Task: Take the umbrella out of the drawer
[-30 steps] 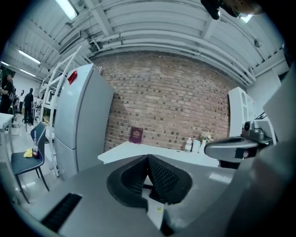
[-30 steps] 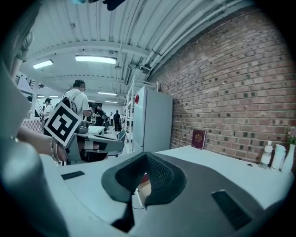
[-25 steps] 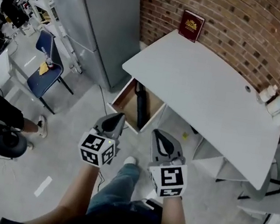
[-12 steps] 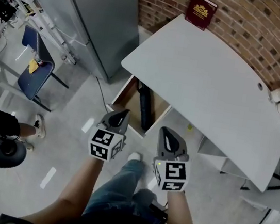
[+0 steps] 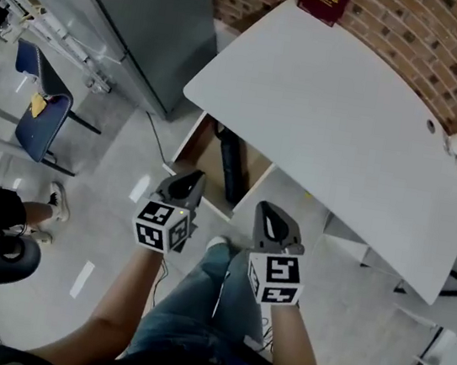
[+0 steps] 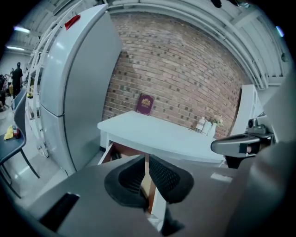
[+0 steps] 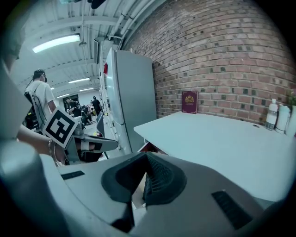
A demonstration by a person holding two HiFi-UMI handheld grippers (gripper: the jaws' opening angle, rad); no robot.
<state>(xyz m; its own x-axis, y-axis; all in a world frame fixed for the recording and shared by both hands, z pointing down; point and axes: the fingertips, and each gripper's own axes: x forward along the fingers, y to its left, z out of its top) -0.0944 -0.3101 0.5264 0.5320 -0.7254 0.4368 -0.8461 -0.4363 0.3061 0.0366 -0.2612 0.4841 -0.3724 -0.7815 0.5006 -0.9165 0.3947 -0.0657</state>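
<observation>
Side by side, pointing forward and down: left tongs (image 5: 189,183) just eased open a crack, empty; right tongs (image 5: 269,215) closed

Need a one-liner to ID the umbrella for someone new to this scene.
Find the white desk; under its end at the head view's left, a wooden drawer stands pulled open. The umbrella lies inside: long, black, folded, the only dark thing on the drawer's brown bottom.

The umbrella (image 5: 229,166) is black and folded shut, lying lengthwise along the right side of the drawer (image 5: 204,155). The drawer is pulled open below the left end of the white counter (image 5: 331,125), whose edge hides the umbrella's far end.
</observation>
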